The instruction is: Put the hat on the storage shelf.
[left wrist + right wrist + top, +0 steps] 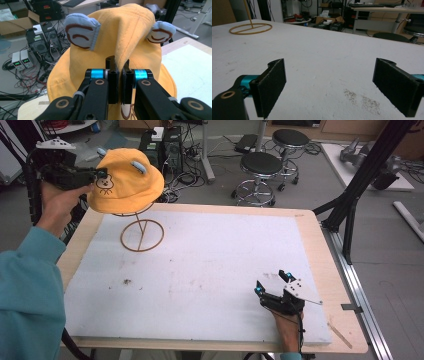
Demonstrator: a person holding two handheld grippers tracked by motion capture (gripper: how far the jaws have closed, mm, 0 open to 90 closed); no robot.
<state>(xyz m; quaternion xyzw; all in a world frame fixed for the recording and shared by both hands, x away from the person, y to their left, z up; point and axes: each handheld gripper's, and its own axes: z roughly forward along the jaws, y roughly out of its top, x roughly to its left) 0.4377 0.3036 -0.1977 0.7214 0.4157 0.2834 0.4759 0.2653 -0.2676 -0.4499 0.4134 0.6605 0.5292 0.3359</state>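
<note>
An orange bucket hat [126,182] with two pale blue ears and a bear face sits atop a thin gold wire stand [142,235] at the table's far left. My left gripper [100,173] is shut on a fold of the hat's crown. In the left gripper view the hat [120,37] rises in front of that gripper [119,75], whose black jaws pinch the fabric. My right gripper [271,282] rests open near the front right of the white mat. In the right gripper view its pads [272,85] stand wide apart over bare mat, and the stand's ring base [250,28] lies far off.
A white mat [200,270] covers the wooden table [320,250]. Black stools [261,167] and computer boxes [165,145] with cables stand on the floor behind. A black frame post [360,185] rises at the right. Small dirt specks [362,100] mark the mat.
</note>
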